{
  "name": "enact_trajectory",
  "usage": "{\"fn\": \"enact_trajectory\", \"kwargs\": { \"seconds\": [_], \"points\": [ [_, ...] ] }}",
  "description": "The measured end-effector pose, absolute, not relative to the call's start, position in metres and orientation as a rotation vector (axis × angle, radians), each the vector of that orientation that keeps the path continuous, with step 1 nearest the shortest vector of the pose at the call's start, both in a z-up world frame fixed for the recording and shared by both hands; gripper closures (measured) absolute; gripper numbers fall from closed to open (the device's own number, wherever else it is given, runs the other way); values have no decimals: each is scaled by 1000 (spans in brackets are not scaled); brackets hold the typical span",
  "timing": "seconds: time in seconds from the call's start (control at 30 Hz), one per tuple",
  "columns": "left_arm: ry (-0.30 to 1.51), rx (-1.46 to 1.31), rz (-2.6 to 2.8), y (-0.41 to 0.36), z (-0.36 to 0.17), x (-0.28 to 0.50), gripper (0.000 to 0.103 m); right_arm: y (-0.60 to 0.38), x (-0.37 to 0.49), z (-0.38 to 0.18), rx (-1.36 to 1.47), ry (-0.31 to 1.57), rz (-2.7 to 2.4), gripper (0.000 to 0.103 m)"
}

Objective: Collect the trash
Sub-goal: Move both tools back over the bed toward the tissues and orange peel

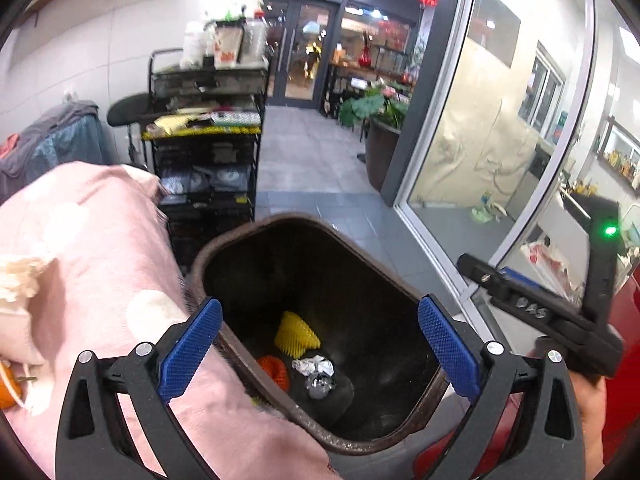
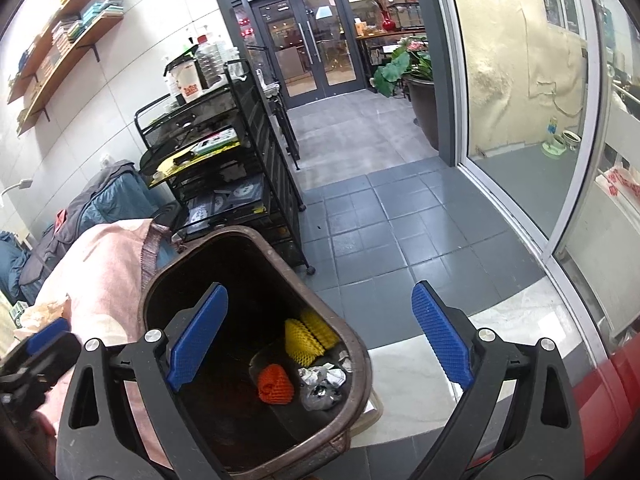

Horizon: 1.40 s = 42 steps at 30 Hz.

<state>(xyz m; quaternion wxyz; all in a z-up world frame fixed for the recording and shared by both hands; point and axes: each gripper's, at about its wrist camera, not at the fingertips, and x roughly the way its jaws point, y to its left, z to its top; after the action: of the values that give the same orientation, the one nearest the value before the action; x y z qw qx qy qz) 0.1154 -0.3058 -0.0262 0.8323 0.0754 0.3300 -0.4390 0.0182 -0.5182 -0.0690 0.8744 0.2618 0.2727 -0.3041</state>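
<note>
Lying at the far left, a pink blanket [image 1: 100, 248] with pale dots covers a rounded surface and reaches right up to the side of a brown trash bin [image 1: 208, 258], whose rim it touches. The left gripper [image 1: 318, 350] hangs over the bin's open mouth, its blue pads spread wide with nothing between them but the view down into the bin. On the bin's dark bottom lie a yellow foam net [image 1: 296, 330], an orange foam net [image 1: 274, 370] just beside it, and a crumpled foil ball [image 1: 316, 374] touching the orange piece's right side. In the right wrist view the same bin [image 2: 160, 280] sits low and left, and the right gripper [image 2: 320, 340] is also spread wide and empty, its left pad over the bin, its right pad over the pale floor slab [image 2: 408, 364] beyond the rim. Behind stands a black wire rack [image 2: 256, 148], and at the right runs a glass wall [image 2: 520, 80].
</note>
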Motion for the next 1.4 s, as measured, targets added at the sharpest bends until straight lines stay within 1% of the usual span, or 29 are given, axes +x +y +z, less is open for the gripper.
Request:
{"fn": "enact_trajectory", "kwargs": {
  "seconds": [0.27, 0.67, 1.07, 1.4],
  "points": [
    [613, 122, -867, -265, -3, 110, 6, -494, 39, -62, 528, 573, -543, 10],
    [543, 64, -678, -189, 8, 121, 6, -436, 77, -42, 434, 560, -375, 10],
    [543, 30, -470, -103, 2, 135, 6, -368, 115, -26, 325, 575, -191, 10],
    [633, -43, -285, -12, -30, 145, 6, -297, 153, -19, 207, 626, 18, 10]
  ]
}}
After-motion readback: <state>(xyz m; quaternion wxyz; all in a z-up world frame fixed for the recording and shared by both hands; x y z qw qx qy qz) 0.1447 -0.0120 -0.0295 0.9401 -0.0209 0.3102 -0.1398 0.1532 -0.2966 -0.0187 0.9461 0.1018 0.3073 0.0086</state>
